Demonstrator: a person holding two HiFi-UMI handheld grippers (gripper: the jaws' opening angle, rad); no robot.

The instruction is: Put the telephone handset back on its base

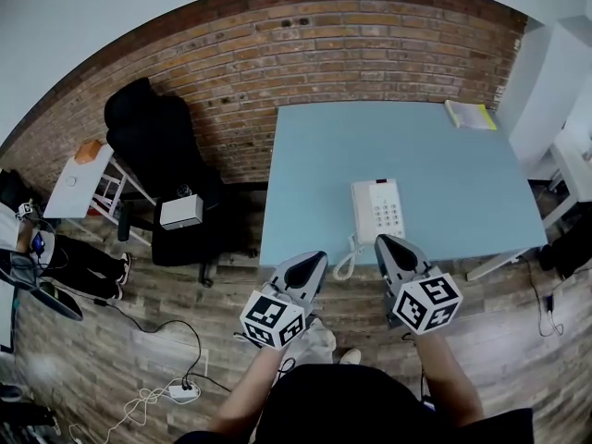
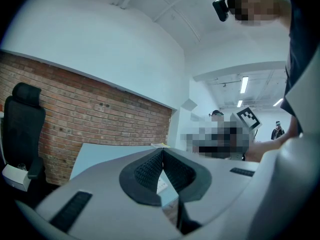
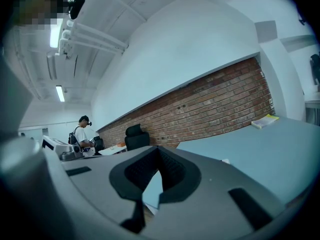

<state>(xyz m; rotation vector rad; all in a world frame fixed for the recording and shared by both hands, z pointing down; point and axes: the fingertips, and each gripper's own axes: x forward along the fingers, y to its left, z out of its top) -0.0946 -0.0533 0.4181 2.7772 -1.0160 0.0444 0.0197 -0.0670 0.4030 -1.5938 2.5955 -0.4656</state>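
A white telephone base (image 1: pixel 387 207) with a keypad sits near the front edge of the light blue table (image 1: pixel 435 165). The handset (image 1: pixel 362 213) lies along the base's left side, and its coiled cord (image 1: pixel 346 261) hangs over the table edge. My left gripper (image 1: pixel 316 258) is shut and empty, held in front of the table, left of the cord. My right gripper (image 1: pixel 385 241) is also shut and empty, its tip just short of the phone's near end. In the left gripper view the closed jaws (image 2: pixel 161 153) point over the table; the right gripper view shows the same (image 3: pixel 159 149).
A yellow book (image 1: pixel 470 116) lies at the table's far right corner. A black office chair (image 1: pixel 153 137) holding a white box (image 1: pixel 181 212) stands left of the table. A power strip with cables (image 1: pixel 178 392) lies on the wooden floor. White furniture (image 1: pixel 555 91) stands to the right.
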